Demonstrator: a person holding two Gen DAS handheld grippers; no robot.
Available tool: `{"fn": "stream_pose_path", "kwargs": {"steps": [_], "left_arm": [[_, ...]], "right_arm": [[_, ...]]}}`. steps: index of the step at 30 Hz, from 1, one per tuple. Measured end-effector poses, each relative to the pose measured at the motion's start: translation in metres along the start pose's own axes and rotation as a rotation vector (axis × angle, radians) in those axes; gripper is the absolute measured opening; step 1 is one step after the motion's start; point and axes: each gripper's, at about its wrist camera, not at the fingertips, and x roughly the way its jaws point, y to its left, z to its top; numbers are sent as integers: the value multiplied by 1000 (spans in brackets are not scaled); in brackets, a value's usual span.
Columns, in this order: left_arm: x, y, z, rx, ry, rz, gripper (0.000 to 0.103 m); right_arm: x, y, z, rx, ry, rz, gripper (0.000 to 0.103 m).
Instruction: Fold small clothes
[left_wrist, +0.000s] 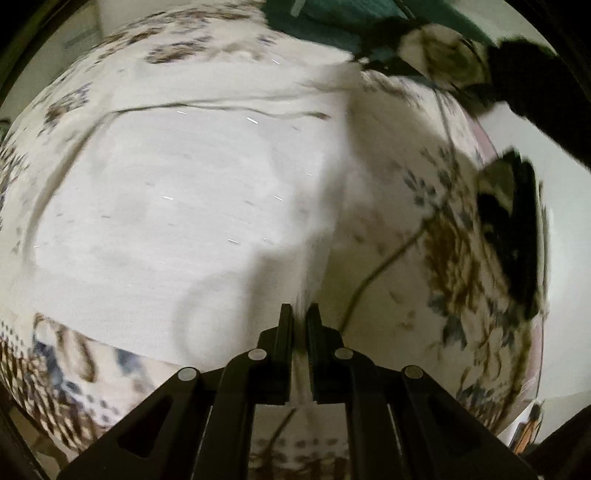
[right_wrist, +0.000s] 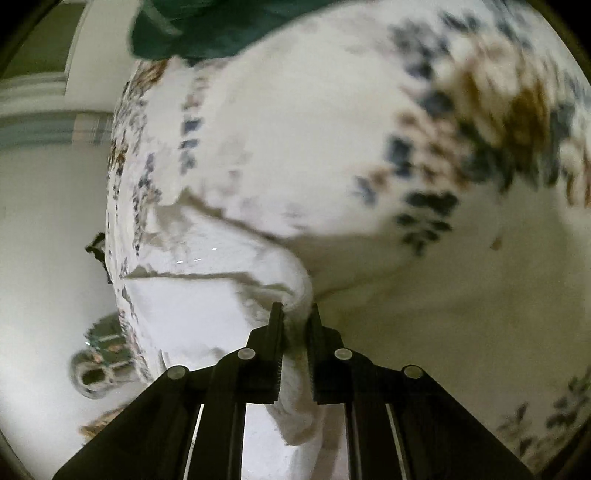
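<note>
Left wrist view: the black two-finger left gripper (left_wrist: 299, 314) points steeply down over a white knit garment (left_wrist: 177, 206) that lies spread on a white bedcover printed with blue and brown flowers (left_wrist: 454, 258). Its jaws stand nearly together, and a thin white edge of the garment runs up through the narrow gap between them, so the gripper appears clamped on that edge. A dark green cloth (left_wrist: 332, 18) lies at the far edge of the bedcover, at the top of the frame. The other gripper (left_wrist: 513, 229), black and blurred, shows at the right edge of this view, over the floral print.

Right wrist view: the black two-finger right gripper (right_wrist: 297, 314) is closed on a bunched fold of the white knit garment (right_wrist: 207, 291); the cloth fills the gap between the fingers and hangs down below them. From the grip, the garment stretches away to the left, with a creased hem line across it. The floral bedcover (right_wrist: 480, 122) fills the right and upper frame, and the dark green cloth (right_wrist: 207, 29) lies at the top. Both frames are motion-blurred.
</note>
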Motion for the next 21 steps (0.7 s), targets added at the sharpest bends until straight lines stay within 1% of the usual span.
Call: {"fn": "stream_pose_path", "kwargs": {"steps": [2,5,8,9,12,15,19,21], "left_arm": [[-16,25,9,-39,-23,-11,5],[-41,76,24,-107,-51,-16,4],[-65,134,31,-183,-72,-27,4],[-70,153,33,-206,-76,-30,4],[-78,212,36,-263,-85,-17,4],[-68,278,34,-371,-79,-31,3],[-43,340,25,-481,-54,-58,2],[-31,368,19,-519,-44,-56,0]], "right_arm": [[-12,36,-4,-28,-14,-20,11],[-23,93,-11,-60,-32,-42,11],[-18,164,-19,-101,-38,-71,11],[-8,193,-21,-116,-36,-94,11],[32,263,-25,-150,-24,-161,11],[96,330,-27,-197,-7,-260,11],[179,384,-26,-224,5,-367,11],[218,399,-26,-237,14,-422,11]]}}
